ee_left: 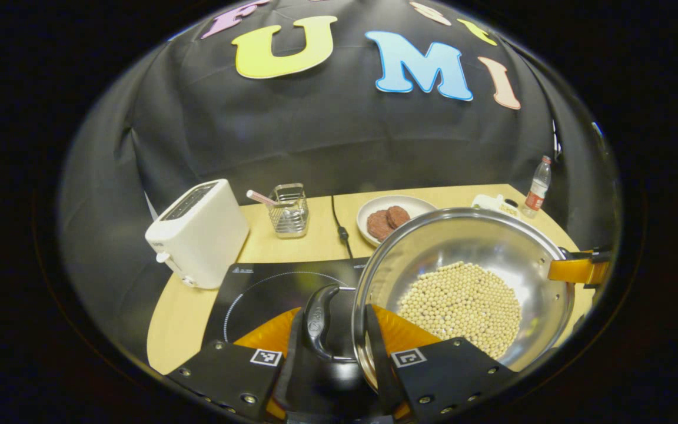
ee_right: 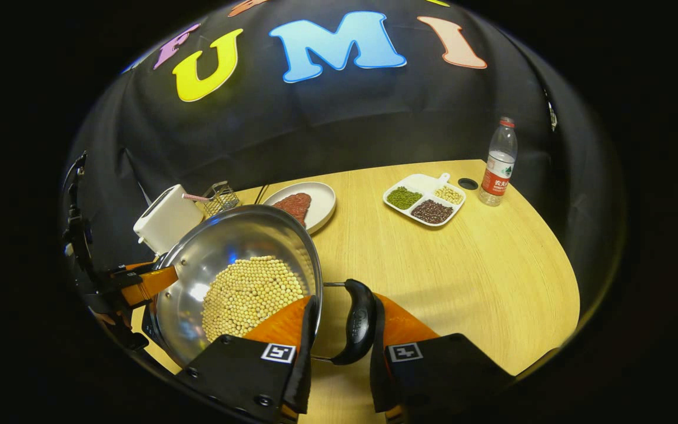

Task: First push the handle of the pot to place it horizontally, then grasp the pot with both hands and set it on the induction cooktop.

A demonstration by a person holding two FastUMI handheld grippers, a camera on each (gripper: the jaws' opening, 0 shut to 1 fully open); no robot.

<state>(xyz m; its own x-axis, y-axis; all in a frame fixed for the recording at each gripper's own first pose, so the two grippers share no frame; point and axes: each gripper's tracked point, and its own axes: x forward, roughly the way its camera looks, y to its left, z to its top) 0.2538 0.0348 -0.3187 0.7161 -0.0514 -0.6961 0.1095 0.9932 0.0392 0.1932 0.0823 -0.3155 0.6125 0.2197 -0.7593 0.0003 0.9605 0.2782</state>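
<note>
Left gripper view: left claw (ee_left: 328, 341) and right claw (ee_right: 342, 330) each pinch a pot (ee_left: 462, 277) handle; pot lifted, not yet on the induction cooktop (ee_left: 268, 294)

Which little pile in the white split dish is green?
The green pile sits in the left section of the white divided dish in the right gripper view. The others are dark reddish-brown and pale yellow.

Wooden table (ee_right: 462, 277), cooktop (ee_left: 268, 288), toaster (ee_left: 198, 232), plate (ee_right: 321, 206), bottle (ee_right: 498, 162)
</note>
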